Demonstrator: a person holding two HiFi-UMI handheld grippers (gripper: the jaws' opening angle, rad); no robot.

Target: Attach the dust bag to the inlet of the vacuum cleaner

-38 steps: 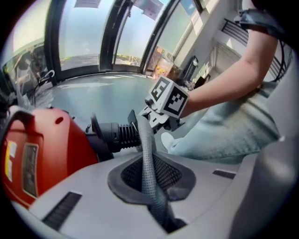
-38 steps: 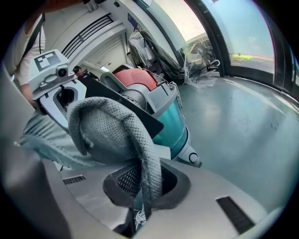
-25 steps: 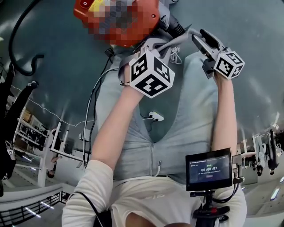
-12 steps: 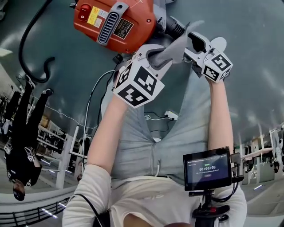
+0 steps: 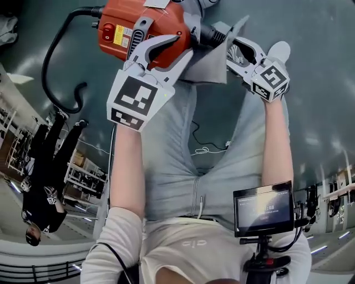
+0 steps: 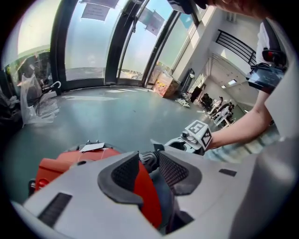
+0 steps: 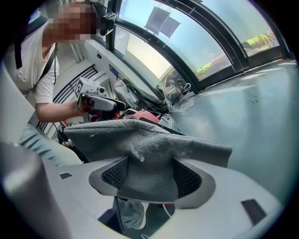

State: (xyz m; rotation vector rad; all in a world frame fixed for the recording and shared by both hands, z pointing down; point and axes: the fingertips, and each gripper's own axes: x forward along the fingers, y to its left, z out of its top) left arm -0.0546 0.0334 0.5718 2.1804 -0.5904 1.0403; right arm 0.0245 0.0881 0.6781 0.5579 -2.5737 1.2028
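A: What is your left hand doing?

B: My left hand-held gripper [image 6: 148, 162] is released. Its jaws have just been opening and stand apart, gripping nothing. Through the gap I see the red vacuum [image 5: 147, 25], which lies on the floor [image 5: 316, 33] beyond them.

A: And the right?

B: My right hand-held gripper [image 7: 150, 163] is released as well, and its jaws have also just been opening. The bag [image 7: 154, 140] lies in the gap, its grey mesh bunched between the pads and draped over both jaws. They stand wide and are not clenched on it.

A: Where is the bag relative to the vacuum?

B: In the head view it sits just right of the vacuum's red body. It spreads from the black inlet [image 5: 213, 36] toward my right jaws, with one corner poking up. I cannot tell whether its mouth is seated on the inlet, because the cloth covers that spot.

A: Anything else nearby?

B: A black hose [image 5: 77, 11] curls away from the vacuum's left end across the floor.
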